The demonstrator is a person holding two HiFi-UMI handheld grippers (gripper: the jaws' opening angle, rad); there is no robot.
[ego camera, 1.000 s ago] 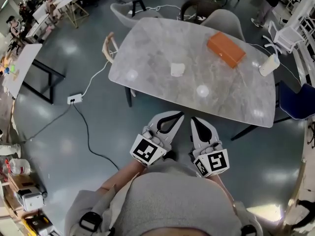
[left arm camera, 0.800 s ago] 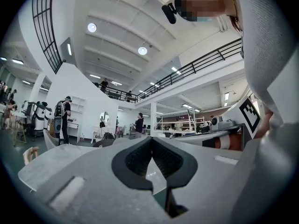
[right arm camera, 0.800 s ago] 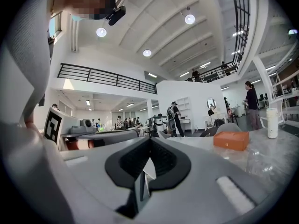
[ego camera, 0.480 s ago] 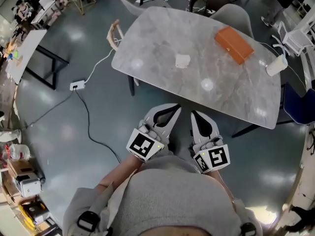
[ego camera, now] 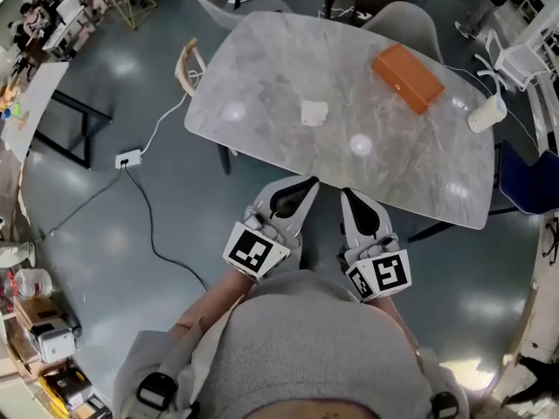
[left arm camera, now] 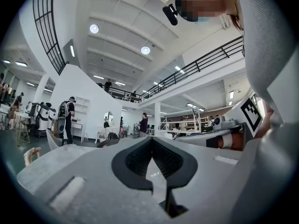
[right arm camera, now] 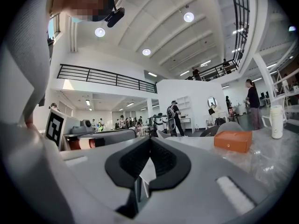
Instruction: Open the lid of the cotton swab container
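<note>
The left tongs (ego camera: 305, 184) and right tongs (ego camera: 348, 195) are closed and empty, held level short of the bench (ego camera: 279, 59). The container (ego camera: 314, 113) lies ahead, apparently awaiting approach.

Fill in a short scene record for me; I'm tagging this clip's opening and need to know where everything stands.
surface: marble table
target: cotton swab container, small, white, near the table's middle; lid state too small to tell
other items: orange box at the far right part; white bottle by the right edge
left gripper: shut, empty, near the table's near edge
right gripper: shut, empty, beside the left one
contact: neither gripper touches the container
task status: lid opening not begun
</note>
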